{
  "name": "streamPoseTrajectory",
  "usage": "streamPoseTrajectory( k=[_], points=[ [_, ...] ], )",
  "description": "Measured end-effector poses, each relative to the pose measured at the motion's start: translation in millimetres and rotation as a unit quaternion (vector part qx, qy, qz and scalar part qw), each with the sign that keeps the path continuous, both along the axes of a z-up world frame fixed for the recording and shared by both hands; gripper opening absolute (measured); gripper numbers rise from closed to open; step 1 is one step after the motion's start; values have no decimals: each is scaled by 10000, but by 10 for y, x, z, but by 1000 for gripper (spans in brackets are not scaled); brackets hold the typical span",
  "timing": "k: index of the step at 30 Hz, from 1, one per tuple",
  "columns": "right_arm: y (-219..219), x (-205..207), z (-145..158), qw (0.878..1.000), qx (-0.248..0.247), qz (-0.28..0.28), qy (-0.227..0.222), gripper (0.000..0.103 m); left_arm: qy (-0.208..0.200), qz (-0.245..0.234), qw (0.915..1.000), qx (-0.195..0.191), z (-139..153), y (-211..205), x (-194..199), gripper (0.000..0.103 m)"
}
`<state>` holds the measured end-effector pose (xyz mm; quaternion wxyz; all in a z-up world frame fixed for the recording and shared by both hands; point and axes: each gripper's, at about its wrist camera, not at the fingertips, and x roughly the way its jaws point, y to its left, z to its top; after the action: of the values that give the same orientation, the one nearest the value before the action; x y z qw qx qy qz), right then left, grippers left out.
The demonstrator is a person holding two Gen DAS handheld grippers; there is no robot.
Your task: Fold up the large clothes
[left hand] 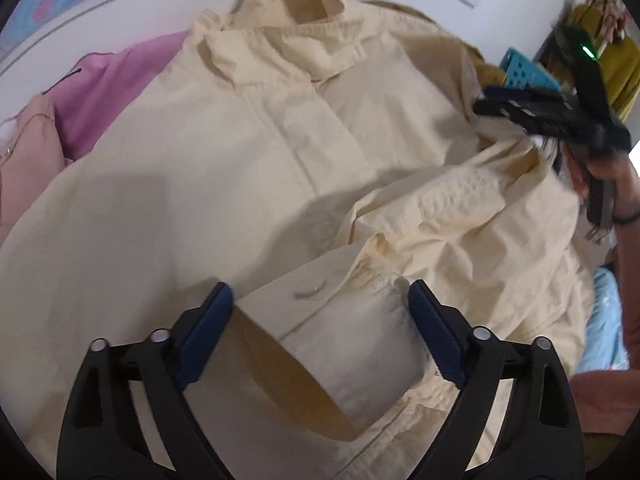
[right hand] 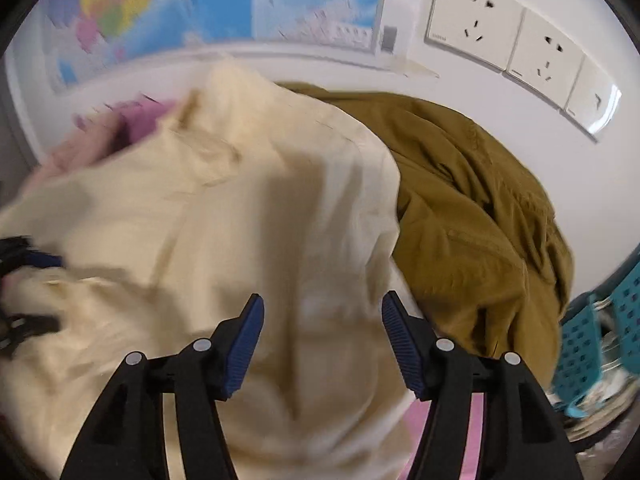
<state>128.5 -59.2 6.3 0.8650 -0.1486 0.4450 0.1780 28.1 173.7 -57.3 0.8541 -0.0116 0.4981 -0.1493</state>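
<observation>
Jacket point(left hand: 248, 152) lies spread, front up, ahead of both sets of jaws; its cuff point(left hand: 340, 332) sits between the left gripper point(left hand: 320, 320), spread wide and unclenched. Right gripper point(right hand: 322, 336) also gapes, holding nothing. A shallow pinch could let the sleeve slip and bunch

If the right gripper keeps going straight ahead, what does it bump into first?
Most likely the cream jacket. The right gripper has its jaws open and points right at that cloth, which fills the space ahead. The picture is blurry, so how close it is stays unclear.
</observation>
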Motion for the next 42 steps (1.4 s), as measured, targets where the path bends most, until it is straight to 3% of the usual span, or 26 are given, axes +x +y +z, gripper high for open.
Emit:
streamPoseTrajectory(
  k=[1, 2, 4, 6, 7, 8, 10, 11, 13, 16, 19, 20, 21, 22, 23, 25, 28, 32, 33, 34, 35, 36, 40, 42],
  points=[
    [-2, 76, -50, 9999, -80, -35, 66, 49, -10, -19, 10000, 49, -12, -9, -4, 74],
    [-37, 137, -81, 9998, -80, -61, 157, 31, -11, -41, 10000, 53, -19, -14, -3, 69],
    [-133, 178, -2, 9998, 11, -86, 166, 11, -89, -40, 9999, 110, -11, -9, -16, 49],
    [-366, 178, 243, 9984, 520, -155, 156, 7, -200, -6, 9998, 80, 38, 21, -28, 37],
    [-487, 171, 376, 9969, 752, -205, 102, 5, -314, 43, 9995, 82, 83, 45, -38, 35],
    [-690, 181, 534, 9911, 1289, -277, 197, 5, -435, 110, 9990, 78, 131, 72, -38, 35],
    [-948, 234, 665, 9854, 1600, -558, 173, 4, -596, 228, 9980, -5, 203, 142, -22, 33],
    [-1063, 261, 683, 9834, 1651, -739, 116, 3, -658, 298, 9973, -161, 231, 208, 19, 33],
    [-1318, 356, 590, 9685, 2213, -1073, 383, 3, -652, 446, 9964, -320, 197, 314, 131, 34],
    [-1381, 435, 321, 9682, 2083, -1266, 563, 3, -368, 742, 9966, -38, 25, 376, 275, 34],
    [-1391, 415, 271, 9610, 2323, -1373, 603, 6, -126, 601, 9981, -25, -118, 353, 319, 43],
    [-1390, 379, 319, 9619, 2313, -1348, 560, 10, -162, 569, 9982, 23, -119, 343, 302, 43],
    [-1311, 321, 417, 9686, 2158, -1181, 365, 13, -202, 524, 9984, 46, -115, 338, 283, 50],
    [-1205, 250, 522, 9763, 1911, -1008, 128, 21, -219, 497, 9985, 50, -114, 336, 271, 55],
    [-1128, 127, 626, 9821, 1697, -810, -88, 46, -233, 502, 9984, 64, -112, 344, 279, 55],
    [-957, -138, 780, 9888, 1420, -283, -351, 76, -215, 520, 9984, 24, -125, 375, 301, 55],
    [-598, -373, 721, 9967, 505, 425, -464, 73, -253, 516, 9983, -12, -160, 392, 318, 53],
    [-264, -457, 336, 9901, -778, 1086, -423, 70, -280, 454, 9986, 28, -171, 355, 296, 43],
    [-203, -411, 217, 9856, -1186, 1092, -514, 68, -284, 440, 9986, 38, -172, 324, 289, 41],
    [-202, -372, 166, 9843, -1283, 1112, -478, 49, -278, 434, 9987, 38, -177, 319, 286, 38],
    [-201, -309, 134, 9851, -1229, 1136, -392, 19, -278, 426, 9987, 36, -176, 298, 290, 37],
    [-216, -243, 157, 9879, -1061, 1081, -327, 10, -273, 421, 9987, 42, -178, 288, 287, 34],
    [-296, -93, 550, 9933, -194, 692, -909, 5, -342, 393, 9986, -3, -179, 218, 275, 31],
    [-211, -26, 497, 9930, -276, 678, -930, 5, -331, 425, 9984, 160, -203, 172, 304, 31]
  ],
)
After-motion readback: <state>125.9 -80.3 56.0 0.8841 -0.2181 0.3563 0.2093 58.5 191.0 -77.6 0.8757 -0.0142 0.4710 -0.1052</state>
